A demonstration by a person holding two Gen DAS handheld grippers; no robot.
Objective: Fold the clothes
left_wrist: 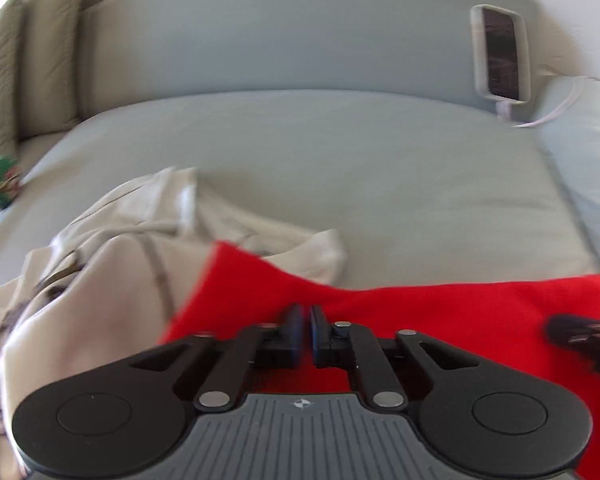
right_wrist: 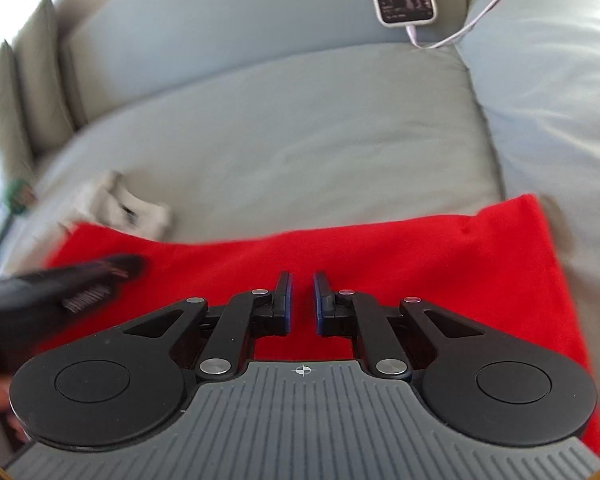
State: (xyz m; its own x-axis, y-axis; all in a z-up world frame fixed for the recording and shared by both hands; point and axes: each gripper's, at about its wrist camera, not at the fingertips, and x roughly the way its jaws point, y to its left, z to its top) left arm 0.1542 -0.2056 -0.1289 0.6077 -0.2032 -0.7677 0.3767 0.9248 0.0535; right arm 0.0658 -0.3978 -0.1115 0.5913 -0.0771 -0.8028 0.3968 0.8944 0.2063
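Red cloth (right_wrist: 380, 264) spread on grey sofa (right_wrist: 300, 120). Your left gripper (left_wrist: 305, 320) nearly closed over cloth; right gripper (right_wrist: 302, 296) shows narrow gap, nothing visibly pinched. Beige garment (left_wrist: 100, 280) beside.

A bright red cloth (right_wrist: 380, 264) lies spread flat on the front of the grey sofa seat (right_wrist: 300, 128). A pale cream garment (left_wrist: 112, 280) sits in a crumpled heap on the seat's left part, touching the red cloth's left edge.
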